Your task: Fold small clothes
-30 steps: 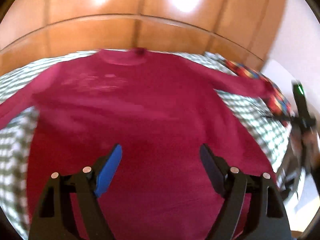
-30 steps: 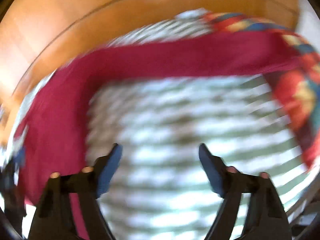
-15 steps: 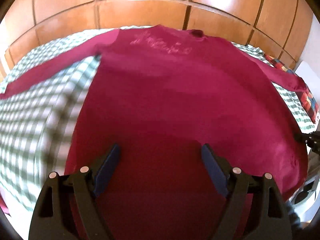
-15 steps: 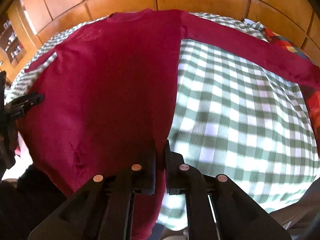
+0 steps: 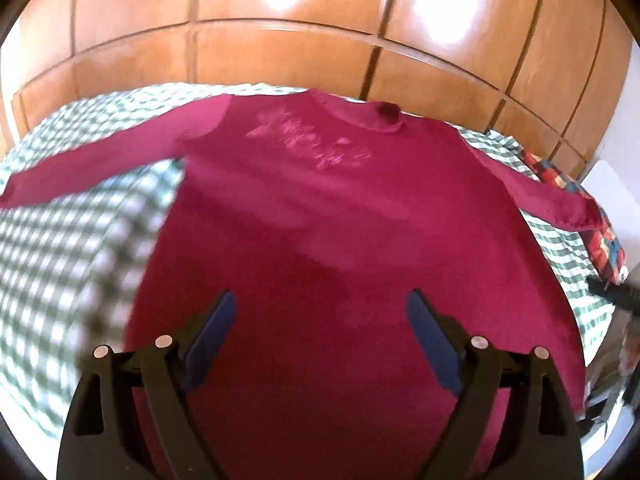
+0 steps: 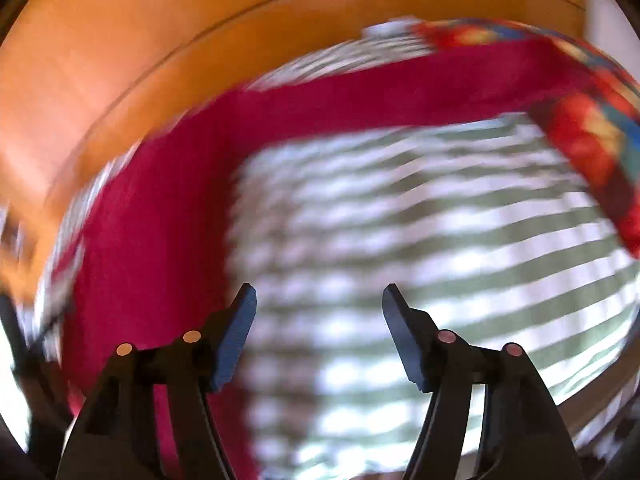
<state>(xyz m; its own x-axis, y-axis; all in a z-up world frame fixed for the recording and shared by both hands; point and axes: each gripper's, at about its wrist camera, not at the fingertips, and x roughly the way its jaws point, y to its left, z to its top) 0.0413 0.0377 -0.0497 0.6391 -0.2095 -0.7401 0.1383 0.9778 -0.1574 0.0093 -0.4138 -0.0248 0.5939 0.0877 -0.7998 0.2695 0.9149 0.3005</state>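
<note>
A dark red long-sleeved top (image 5: 320, 220) lies flat on the green-and-white checked bed cover (image 5: 60, 248), collar at the far side, both sleeves spread out. My left gripper (image 5: 320, 308) is open and empty above the top's lower middle. My right gripper (image 6: 319, 300) is open and empty above the checked cover (image 6: 440, 240), just right of the top's side edge (image 6: 152, 248). The top's right sleeve (image 6: 400, 88) runs across the far part of the right wrist view, which is blurred.
A wooden panelled headboard (image 5: 300, 40) stands behind the bed. A multicoloured patterned cloth (image 5: 568, 188) lies at the right end of the bed, also in the right wrist view (image 6: 592, 120). The other gripper's dark tip (image 5: 616, 292) shows at the far right.
My right gripper was shut on the top's lower hem half a second ago; it is now open and has swung right over the checked cover. My left gripper stayed open and pulled back slightly.
</note>
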